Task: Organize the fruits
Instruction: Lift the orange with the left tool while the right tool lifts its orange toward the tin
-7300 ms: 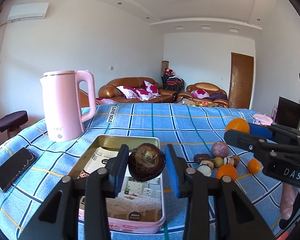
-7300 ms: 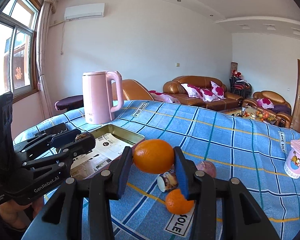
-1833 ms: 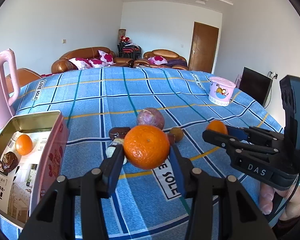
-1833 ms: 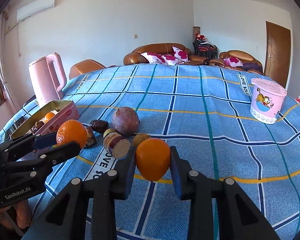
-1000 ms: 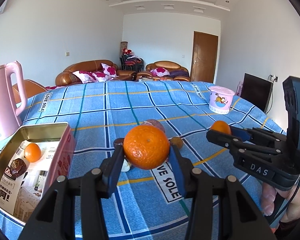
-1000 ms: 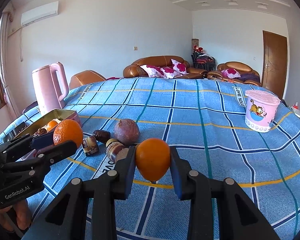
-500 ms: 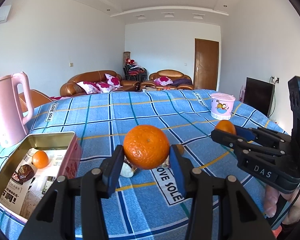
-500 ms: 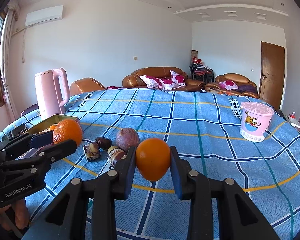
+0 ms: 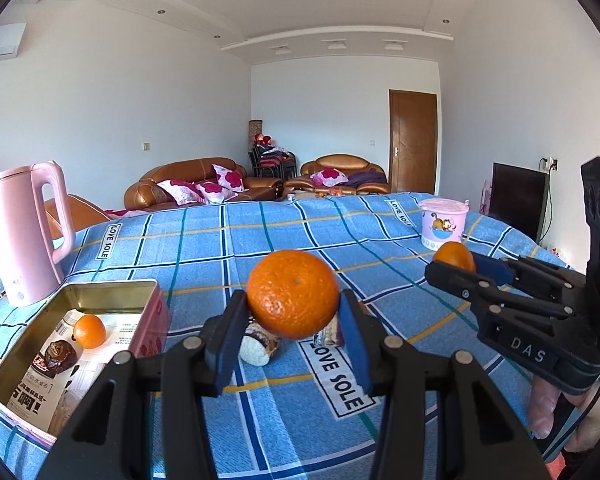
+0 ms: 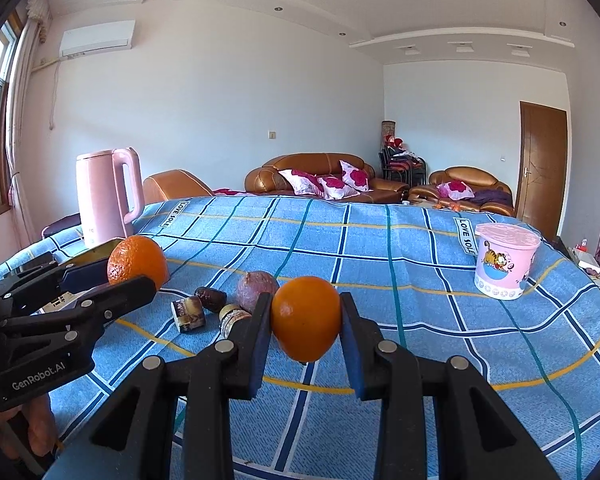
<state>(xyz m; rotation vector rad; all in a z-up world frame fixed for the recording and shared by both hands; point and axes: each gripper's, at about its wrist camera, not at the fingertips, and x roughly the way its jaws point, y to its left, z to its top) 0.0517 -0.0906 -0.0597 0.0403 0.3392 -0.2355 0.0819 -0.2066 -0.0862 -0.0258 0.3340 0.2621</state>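
The left hand-held gripper (image 9: 293, 334) is seen clenched on a large orange (image 9: 293, 294), which is held in the air above the blue checked table (image 9: 260, 240); the fruit is gripped between the blue pads (image 9: 224, 344) at mid-height. The right hand-held gripper (image 10: 305, 334) is likewise clamped on a second orange (image 10: 306, 318), raised clear of the cloth; in the left view the same tool is seen at the right edge, with its fruit at the tips.

An open tin (image 9: 150, 320) is noted on the table to the left, just beside the left gripper; a small orange (image 9: 89, 331) and a dark brown fruit (image 9: 60, 354) are lying inside it on printed paper. Loose items remain on the cloth between the two grippers: a purplish round fruit (image 10: 256, 290), a dark date-like piece (image 10: 210, 299), a cut brown piece (image 10: 188, 314) and a pale-ended piece (image 10: 232, 316), all close together.

A pink kettle (image 9: 24, 232) is standing upright beyond the tin; a pink tub (image 10: 504, 266) is placed well apart, on the right side of the table.
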